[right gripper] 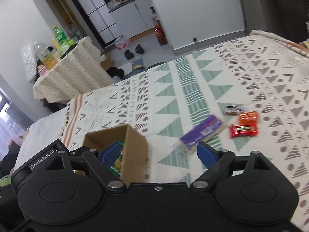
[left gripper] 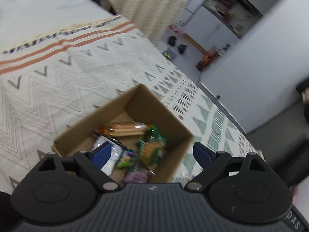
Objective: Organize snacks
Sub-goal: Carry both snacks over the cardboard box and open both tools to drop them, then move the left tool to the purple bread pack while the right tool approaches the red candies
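Observation:
An open cardboard box (left gripper: pixel 152 104) sits on a patterned bedspread and holds several snack packs, among them a green biscuit pack (left gripper: pixel 152 148) and an orange-wrapped sandwich biscuit pack (left gripper: pixel 125 128). My left gripper (left gripper: pixel 152 152) hovers over the box, open, with nothing between its blue pads. In the right wrist view the same box (right gripper: pixel 133 145) lies at lower left. My right gripper (right gripper: pixel 158 152) is open and empty beside it. A purple pack (right gripper: pixel 202 130), a red bar (right gripper: pixel 244 130), an orange pack (right gripper: pixel 248 116) and a small dark pack (right gripper: pixel 234 109) lie loose on the bedspread to the right.
The patterned bedspread (right gripper: pixel 193 89) stretches far behind the snacks. A cloth-covered table (right gripper: pixel 71 71) with bottles stands at the back left, a person seated behind it. Shoes (right gripper: pixel 134 51) lie on the floor near white cabinets.

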A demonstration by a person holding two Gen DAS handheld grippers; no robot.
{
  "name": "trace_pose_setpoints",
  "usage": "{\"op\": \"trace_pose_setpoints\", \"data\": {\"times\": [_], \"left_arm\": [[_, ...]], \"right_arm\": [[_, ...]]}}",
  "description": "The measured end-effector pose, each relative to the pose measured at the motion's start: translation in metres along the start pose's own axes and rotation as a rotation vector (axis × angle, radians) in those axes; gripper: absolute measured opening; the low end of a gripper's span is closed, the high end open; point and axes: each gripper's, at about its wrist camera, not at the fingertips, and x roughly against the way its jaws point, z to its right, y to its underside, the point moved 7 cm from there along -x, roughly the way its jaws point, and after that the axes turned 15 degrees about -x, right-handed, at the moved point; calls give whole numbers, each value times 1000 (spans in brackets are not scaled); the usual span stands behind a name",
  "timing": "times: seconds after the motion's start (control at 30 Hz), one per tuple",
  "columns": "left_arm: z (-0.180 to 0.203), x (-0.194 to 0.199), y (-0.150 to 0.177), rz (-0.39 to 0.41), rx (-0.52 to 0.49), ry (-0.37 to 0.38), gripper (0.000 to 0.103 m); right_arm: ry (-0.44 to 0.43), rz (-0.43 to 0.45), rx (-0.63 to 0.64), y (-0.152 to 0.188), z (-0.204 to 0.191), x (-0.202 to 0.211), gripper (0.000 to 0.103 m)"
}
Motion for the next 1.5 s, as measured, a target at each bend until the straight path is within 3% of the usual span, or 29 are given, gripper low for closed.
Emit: {"op": "trace_pose_setpoints", "data": {"times": [0.17,0.43,0.7,0.97,1.1,1.5], "left_arm": [[30,8,8,3,-79,41,92],[62,16,20,25,-161,66,103],[86,15,31,29,-194,88,103],[114,8,36,39,-301,97,103],[130,-4,45,10,-339,122,103],[159,-51,61,-89,-450,105,103]], "right_arm": [[21,38,-10,-11,24,18,91],[50,76,-34,-23,69,41,98],[72,106,-54,-31,108,48,103],[63,111,-51,-31,137,33,103],[43,77,-137,-32,155,19,103],[51,67,-186,-46,175,-18,103]]}}
